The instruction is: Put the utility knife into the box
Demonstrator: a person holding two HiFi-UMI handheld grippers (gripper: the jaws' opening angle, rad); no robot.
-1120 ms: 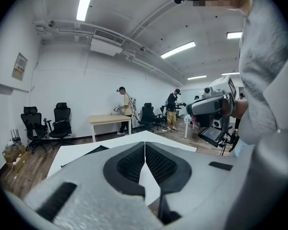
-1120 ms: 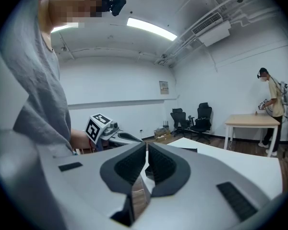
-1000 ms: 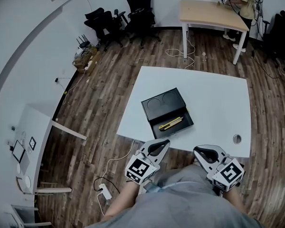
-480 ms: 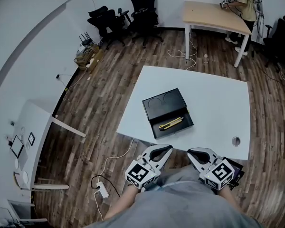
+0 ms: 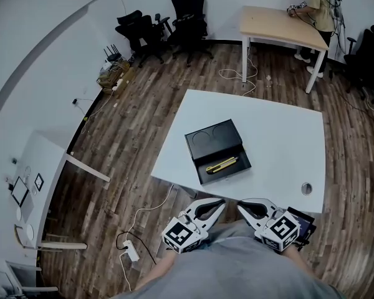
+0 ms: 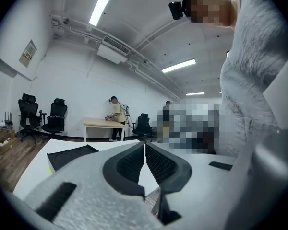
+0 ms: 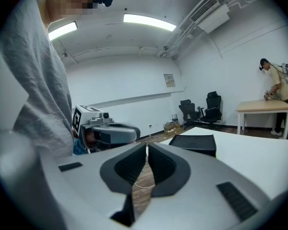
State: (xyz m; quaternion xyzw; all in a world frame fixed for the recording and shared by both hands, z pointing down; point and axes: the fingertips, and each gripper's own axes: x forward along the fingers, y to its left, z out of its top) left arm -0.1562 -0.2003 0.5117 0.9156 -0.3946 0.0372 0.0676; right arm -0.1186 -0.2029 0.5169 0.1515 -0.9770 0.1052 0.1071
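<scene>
Item 1: my left gripper, jaws pressed together with nothing in them, held short of the table's near edge, above my grey shirt.

Item 2: my right gripper, jaws likewise closed and empty, just beside the left, the 2 tips angled toward each other.

Item 3: utility knife, yellow, lying in the near half of the black box, whose open lid shows 2 round recesses. The box sits on the left part of the white table, well apart from both my grippers, with the table's near edge between us.

Item 4: round hole near the table's right front corner.

Item 5: a dark flat thing beside my right gripper; I cannot tell what it is.

Item 6: floor, dark wood planks, with a white power strip and its cable.

Item 7: room beyond: black office chairs along the wall, a wooden desk with a person standing at it, and a white desk at the left.
</scene>
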